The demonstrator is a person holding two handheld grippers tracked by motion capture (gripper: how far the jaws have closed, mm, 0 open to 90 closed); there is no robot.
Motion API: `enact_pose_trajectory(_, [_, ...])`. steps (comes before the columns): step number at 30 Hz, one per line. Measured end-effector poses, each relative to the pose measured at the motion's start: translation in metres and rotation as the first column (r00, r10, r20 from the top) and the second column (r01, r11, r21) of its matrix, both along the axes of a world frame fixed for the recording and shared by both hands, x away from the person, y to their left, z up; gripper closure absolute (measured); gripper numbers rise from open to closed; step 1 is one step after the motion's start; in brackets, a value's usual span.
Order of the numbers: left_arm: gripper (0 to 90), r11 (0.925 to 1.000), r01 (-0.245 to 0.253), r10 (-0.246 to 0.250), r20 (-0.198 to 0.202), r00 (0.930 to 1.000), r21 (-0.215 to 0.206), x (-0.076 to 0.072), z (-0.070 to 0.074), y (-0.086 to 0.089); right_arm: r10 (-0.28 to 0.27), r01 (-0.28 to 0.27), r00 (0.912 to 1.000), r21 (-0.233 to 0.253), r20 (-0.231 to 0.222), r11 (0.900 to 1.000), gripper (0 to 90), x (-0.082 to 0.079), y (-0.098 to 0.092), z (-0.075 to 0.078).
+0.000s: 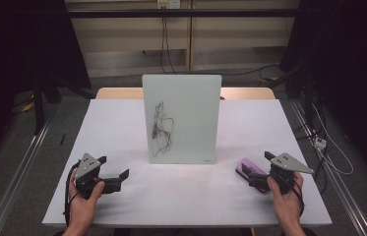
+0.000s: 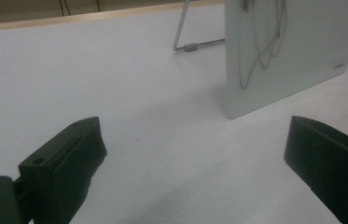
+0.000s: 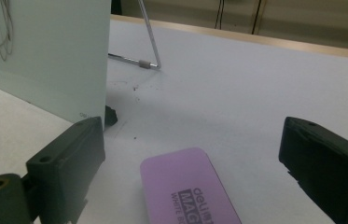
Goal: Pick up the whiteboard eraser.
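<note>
Right gripper (image 1: 262, 169) low over the white counter (image 1: 122, 128), fingers (image 3: 66, 161) wide apart and clamped on nothing. Between those fingers, flat on the counter: a purple rounded-rectangle whiteboard eraser (image 3: 188, 189) with printed lettering, its near end under the gripper, not touched by either finger. Seen from the high view, same eraser (image 1: 246, 167) just ahead of the right fingertips. Beyond the right fingers and off to their left, an upright frosted-glass whiteboard (image 3: 45, 56) with dark scribbles, propped on a thin metal wire stand (image 3: 146, 42); a small black bit (image 3: 110, 115) at the board's lower corner. Left gripper (image 1: 114, 172) also low on the counter, fingers (image 2: 64, 161) spread apart, bare counter between them. Ahead of the left fingers and to their right, the scribbled board (image 2: 288, 51), well apart from the fingertips.
</note>
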State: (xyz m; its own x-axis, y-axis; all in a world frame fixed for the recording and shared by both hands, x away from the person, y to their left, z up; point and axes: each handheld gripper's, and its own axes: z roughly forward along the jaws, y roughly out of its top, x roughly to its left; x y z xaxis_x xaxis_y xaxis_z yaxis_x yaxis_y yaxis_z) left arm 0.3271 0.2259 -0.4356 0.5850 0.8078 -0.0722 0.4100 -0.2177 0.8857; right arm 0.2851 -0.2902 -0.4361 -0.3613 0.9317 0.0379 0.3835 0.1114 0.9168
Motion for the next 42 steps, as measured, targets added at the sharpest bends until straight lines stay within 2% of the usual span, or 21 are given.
enact_pose_trajectory(5, [4.7,1.0000,0.000,0.000,-0.013,0.9999,-0.002,0.001,-0.001,-0.001,0.005,-0.005,1.0000,0.011,-0.006,1.000,6.2,0.001,0.000,0.000])
enact_pose_trajectory(8, [4.6,1.0000,0.000,0.000,-0.015,0.9999,-0.003,0.002,-0.002,-0.002,0.030,-0.030,0.9995,0.029,-0.012,0.999,6.2,0.002,0.000,-0.001])
enact_pose_trajectory(11, [4.7,1.0000,-0.001,0.001,-0.017,0.9999,-0.002,0.002,-0.002,-0.003,0.066,-0.066,0.9977,0.014,-0.010,0.998,6.2,0.001,0.001,0.001])
enact_pose_trajectory(13, [4.7,1.0000,-0.004,0.004,-0.020,0.9998,-0.005,0.001,-0.002,-0.003,0.075,-0.075,0.9964,-0.001,-0.040,0.997,6.7,0.001,0.003,0.001])
enact_pose_trajectory(16, [4.7,1.0000,-0.005,0.005,-0.027,0.9996,-0.004,0.001,-0.003,-0.002,0.116,-0.117,0.9917,-0.013,-0.057,0.993,7.2,0.002,0.005,0.000])
enact_pose_trajectory(18, [4.7,1.0000,-0.005,0.004,-0.028,0.9996,-0.007,0.001,-0.003,-0.002,0.122,-0.122,0.9904,-0.003,-0.065,0.992,7.0,0.002,0.005,0.001])
enact_pose_trajectory(20, [4.7,1.0000,-0.001,0.001,-0.026,0.9997,-0.007,0.001,-0.003,-0.002,0.146,-0.148,0.9856,-0.015,-0.084,0.989,6.1,0.004,0.005,0.004])
enact_pose_trajectory(24, [4.7,1.0000,0.003,-0.003,-0.026,0.9997,-0.006,0.002,-0.003,-0.002,0.165,-0.167,0.9776,-0.008,-0.131,0.986,7.6,0.010,0.003,0.009])
enact_pose_trajectory(25, [4.7,1.0000,0.005,-0.005,-0.026,0.9997,-0.002,0.001,-0.003,-0.002,0.165,-0.167,0.9776,-0.008,-0.131,0.986,7.6,0.010,0.003,0.009])
enact_pose_trajectory(26, [4.7,1.0000,0.008,-0.008,-0.026,0.9996,0.002,0.002,-0.003,-0.002,0.179,-0.184,0.9718,-0.015,-0.153,0.983,8.1,0.013,0.002,0.013])
enact_pose_trajectory(28, [4.7,0.9998,0.020,-0.020,-0.036,0.9991,-0.002,0.002,-0.004,-0.003,0.184,-0.190,0.9688,-0.023,-0.166,0.981,9.4,0.016,0.001,0.015])
enact_pose_trajectory(30, [4.7,0.9998,0.022,-0.022,-0.035,0.9992,-0.001,0.002,-0.004,-0.004,0.188,-0.200,0.9631,-0.046,-0.193,0.979,10.7,0.021,0.003,0.014])
enact_pose_trajectory(31, [4.7,0.9996,0.028,-0.028,-0.030,0.9992,0.001,0.002,-0.003,-0.005,0.188,-0.200,0.9631,-0.046,-0.193,0.979,10.7,0.021,0.003,0.014])
enact_pose_trajectory(32, [4.7,0.9993,0.037,-0.037,-0.030,0.9989,0.001,0.002,-0.003,-0.006,0.199,-0.215,0.9542,-0.047,-0.223,0.976,11.7,0.025,0.004,0.016])
enact_pose_trajectory(33, [4.7,0.9991,0.042,-0.042,-0.029,0.9987,0.001,0.001,-0.003,-0.006,0.195,-0.213,0.9539,-0.056,-0.228,0.975,9.5,0.027,0.004,0.017])
enact_pose_trajectory(37, [4.7,0.9990,0.044,-0.044,-0.034,0.9985,-0.003,0.000,-0.003,-0.006,0.202,-0.234,0.9379,-0.084,-0.282,0.969,11.0,0.039,0.000,0.023])
enact_pose_trajectory(38, [4.8,0.9989,0.046,-0.046,-0.025,0.9987,0.005,0.001,-0.002,-0.005,0.195,-0.228,0.9366,-0.084,-0.291,0.970,11.8,0.042,-0.001,0.024])
enact_pose_trajectory(40, [4.8,0.9991,0.042,-0.042,-0.024,0.9988,0.001,0.001,-0.002,-0.005,0.203,-0.237,0.9273,-0.073,-0.315,0.969,14.1,0.045,-0.004,0.026])
enact_pose_trajectory(41, [4.8,0.9992,0.041,-0.041,-0.022,0.9989,0.001,0.001,-0.002,-0.004,0.203,-0.237,0.9273,-0.073,-0.315,0.969,14.1,0.045,-0.004,0.026])
enact_pose_trajectory(42, [4.6,0.9994,0.034,-0.034,-0.023,0.9991,-0.001,0.000,-0.001,-0.003,0.206,-0.239,0.9219,-0.063,-0.328,0.969,15.9,0.044,-0.006,0.025])
